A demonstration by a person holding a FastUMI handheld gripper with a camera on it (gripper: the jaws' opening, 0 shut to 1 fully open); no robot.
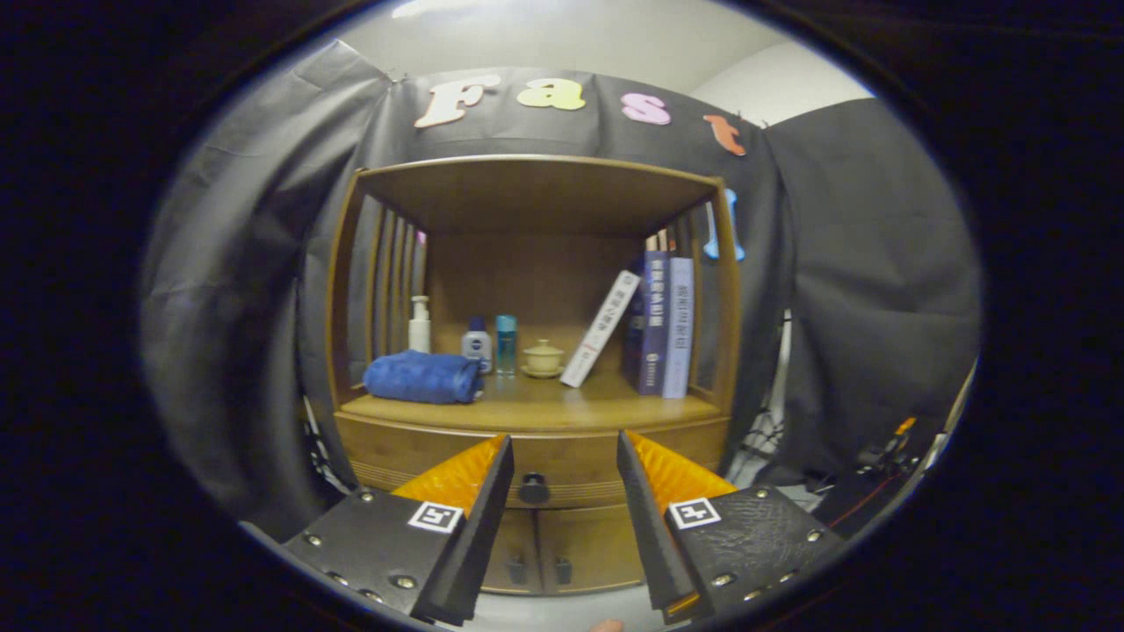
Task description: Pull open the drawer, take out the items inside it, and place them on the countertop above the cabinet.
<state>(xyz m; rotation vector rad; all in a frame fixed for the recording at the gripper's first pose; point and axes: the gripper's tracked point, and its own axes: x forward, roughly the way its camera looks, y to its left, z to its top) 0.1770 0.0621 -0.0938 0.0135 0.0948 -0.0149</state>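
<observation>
Drawer under the surface sits closed, its knob framed beyond the empty, spread claw, apparently lining up a pull.

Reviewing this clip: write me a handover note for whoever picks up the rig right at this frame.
Gripper: open, holding nothing, fingers spread apart short of the cabinet.
Drawer: shut, below the countertop; its round knob sits between the fingers, just ahead, untouched.
Countertop already carries a rolled blue towel, bottles, a small lidded cup and books.
Done: nothing yet.
Left: grip the knob, pull the drawer open, lift out its contents, set them on the countertop.
</observation>
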